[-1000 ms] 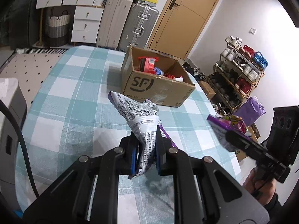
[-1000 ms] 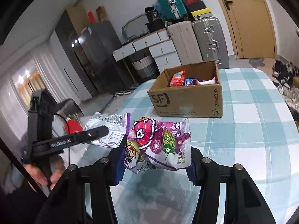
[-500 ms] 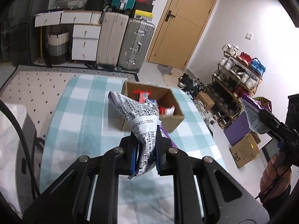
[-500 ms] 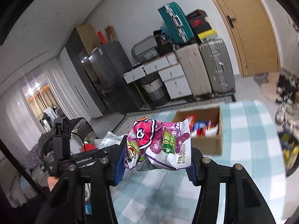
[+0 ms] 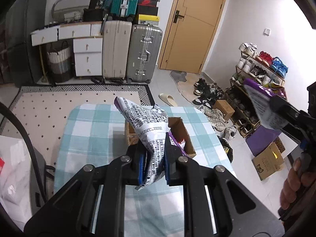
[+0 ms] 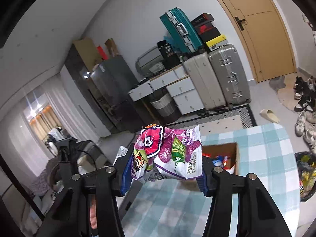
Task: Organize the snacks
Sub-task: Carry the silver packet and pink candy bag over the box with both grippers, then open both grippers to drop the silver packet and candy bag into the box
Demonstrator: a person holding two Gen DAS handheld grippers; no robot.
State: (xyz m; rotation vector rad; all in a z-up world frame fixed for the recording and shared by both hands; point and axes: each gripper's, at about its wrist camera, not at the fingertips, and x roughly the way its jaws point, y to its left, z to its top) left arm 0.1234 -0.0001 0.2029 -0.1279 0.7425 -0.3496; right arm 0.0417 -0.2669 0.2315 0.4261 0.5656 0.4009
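Observation:
My left gripper [image 5: 153, 165] is shut on a crumpled snack bag [image 5: 147, 126], its white printed back facing me, held high over the checked table [image 5: 92, 134]. The cardboard box [image 5: 186, 136] lies below, mostly hidden behind the bag. My right gripper [image 6: 164, 174] is shut on a purple snack bag [image 6: 169, 150] with a red cartoon logo, gripped by both side edges. Beyond it, the open cardboard box [image 6: 236, 152] holds several packets. At the right of the left wrist view the right gripper [image 5: 284, 110] carries the purple bag [image 5: 260, 100], a hand [image 5: 296, 179] under it.
The table has a teal-and-white checked cloth [image 6: 262, 148]. Suitcases [image 5: 144, 53], a white drawer unit [image 5: 86, 57] and a door [image 5: 193, 25] stand at the far wall. A shoe rack [image 5: 258, 69] and boxes on the floor [image 5: 268, 162] lie right of the table.
Both grippers have risen well above the table, each still holding its bag. The box and table now look smaller and lower, and more of the room and floor shows.

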